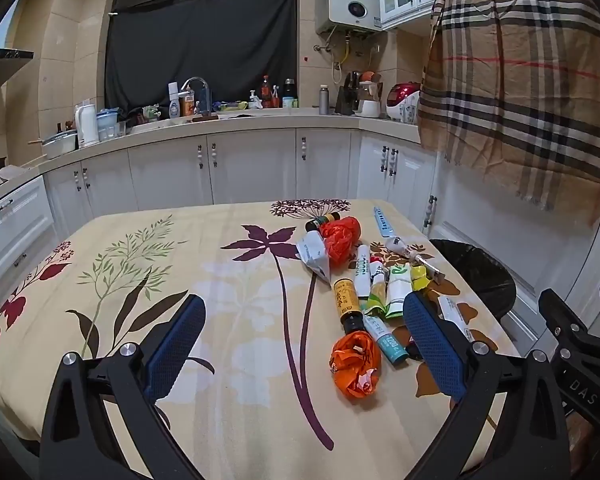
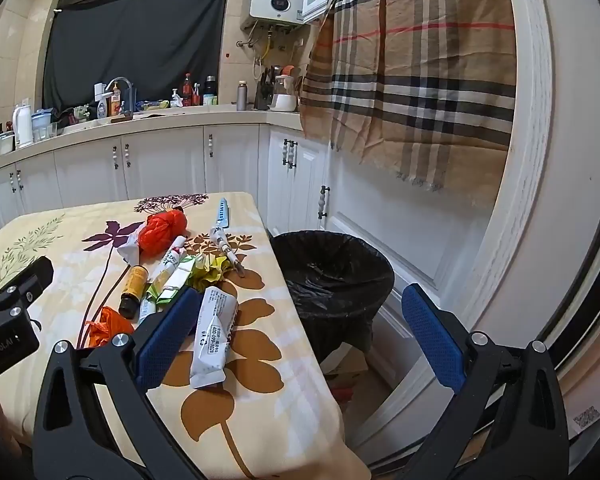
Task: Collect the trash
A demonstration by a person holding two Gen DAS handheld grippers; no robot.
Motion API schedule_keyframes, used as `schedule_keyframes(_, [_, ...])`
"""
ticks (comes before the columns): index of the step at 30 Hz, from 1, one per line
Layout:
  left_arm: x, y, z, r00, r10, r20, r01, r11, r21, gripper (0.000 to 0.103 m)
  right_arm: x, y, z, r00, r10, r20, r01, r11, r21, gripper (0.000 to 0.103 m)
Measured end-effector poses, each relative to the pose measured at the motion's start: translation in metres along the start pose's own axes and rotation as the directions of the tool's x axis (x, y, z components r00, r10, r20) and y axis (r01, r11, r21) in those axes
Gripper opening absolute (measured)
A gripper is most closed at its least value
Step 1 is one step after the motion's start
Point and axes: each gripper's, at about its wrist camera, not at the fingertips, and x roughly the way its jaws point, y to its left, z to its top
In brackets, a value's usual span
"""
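Observation:
Several pieces of trash lie on the right side of the floral tablecloth (image 1: 204,272): a crumpled orange bag (image 1: 355,364), a red bag (image 1: 340,236), a yellow-labelled brown bottle (image 1: 346,300), tubes and wrappers (image 1: 396,284). A white tube (image 2: 214,336) lies nearest the table edge. A bin with a black liner (image 2: 332,272) stands on the floor right of the table. My left gripper (image 1: 304,348) is open and empty above the table, near the orange bag. My right gripper (image 2: 296,332) is open and empty, over the table edge and bin.
A blue strip (image 2: 223,212) and a white-handled tool (image 2: 228,250) lie at the table's far right. White cabinets (image 1: 252,168) and a cluttered counter run behind. A plaid cloth (image 2: 416,80) hangs at the right. A cardboard box (image 2: 346,364) sits under the bin.

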Motion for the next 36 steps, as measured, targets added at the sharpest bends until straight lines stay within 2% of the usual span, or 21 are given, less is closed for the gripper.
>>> schedule_keyframes(2, [-0.002,0.005,-0.002,1.000,-0.001,0.000,0.001,1.000,-0.001,0.096,0.000,0.000,0.000,1.000,-0.003,-0.001,0.003,1.000,-0.002,0.099])
schedule_keyframes(3, [-0.008,-0.003,-0.002,0.999,0.012,0.033,-0.013,1.000,0.029,0.096,0.000,0.001,0.000,1.000,-0.005,-0.001,0.005,1.000,-0.003,0.099])
schedule_keyframes(5, [-0.003,-0.004,-0.002,1.000,0.012,-0.003,-0.012,0.999,0.032,0.096,0.000,0.000,-0.001,1.000,-0.007,-0.001,0.007,1.000,-0.003,0.099])
schedule_keyframes(36, [-0.003,-0.003,0.001,1.000,0.011,-0.004,-0.011,0.999,0.034,0.096,0.001,0.006,-0.003,1.000,0.000,-0.010,0.000,1.000,-0.009,0.099])
